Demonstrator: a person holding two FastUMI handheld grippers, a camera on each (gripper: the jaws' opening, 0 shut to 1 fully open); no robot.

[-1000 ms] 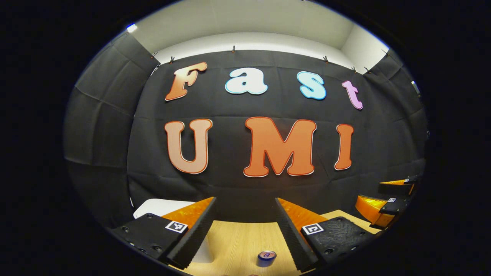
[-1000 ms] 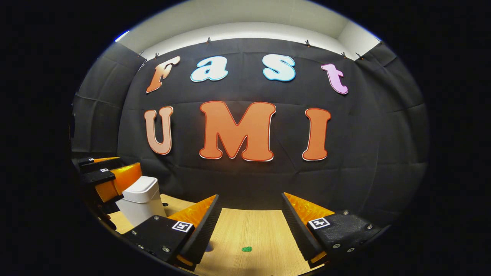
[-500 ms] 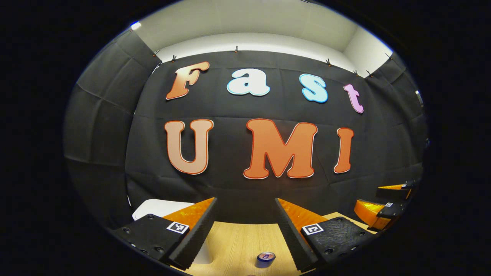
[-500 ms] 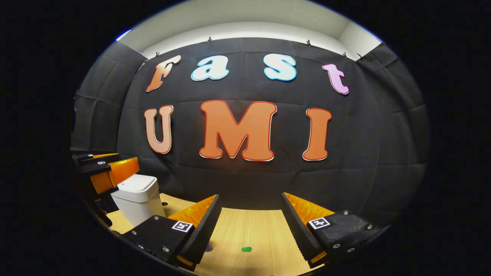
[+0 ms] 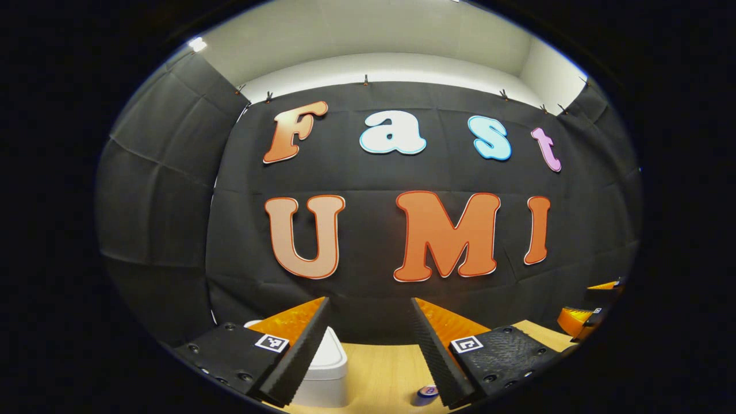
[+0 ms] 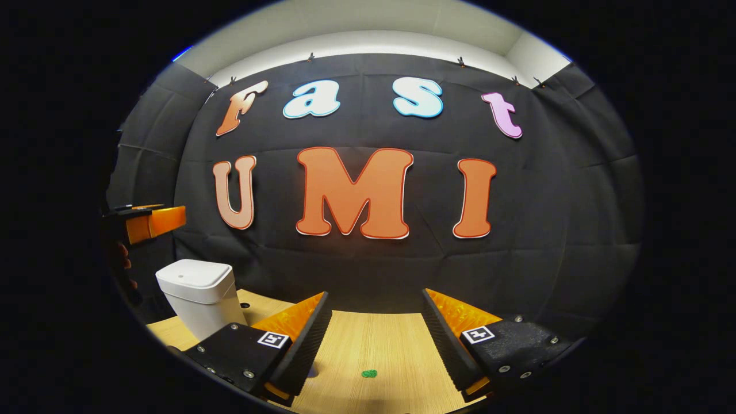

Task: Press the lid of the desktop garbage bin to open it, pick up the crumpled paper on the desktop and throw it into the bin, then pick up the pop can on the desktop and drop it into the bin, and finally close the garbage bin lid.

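1. In the left gripper view we see our left tool (image 5: 365, 345) with its fingers spread wide and nothing between them, held above the wooden desk (image 5: 379, 374).
2. The white garbage bin (image 5: 325, 371) stands on the desk just behind the left finger of that tool, which hides part of it; its lid (image 5: 333, 353) lies flat and closed.
3. The pop can (image 5: 426, 393) stands upright on the desk at the lower edge of the view, beside the inner edge of the tool's right finger and partly covered by it.
4. In the right gripper view our right tool (image 6: 376, 342) is also spread apart and empty, over bare desk.
5. There the bin sits to the left on the desk, lid down, with the left tool raised above and to the left of it, not touching it.
6. A small green mark (image 6: 369, 374) lies on the desk between the right tool's fingers.
7. We cannot tell where the crumpled paper is.
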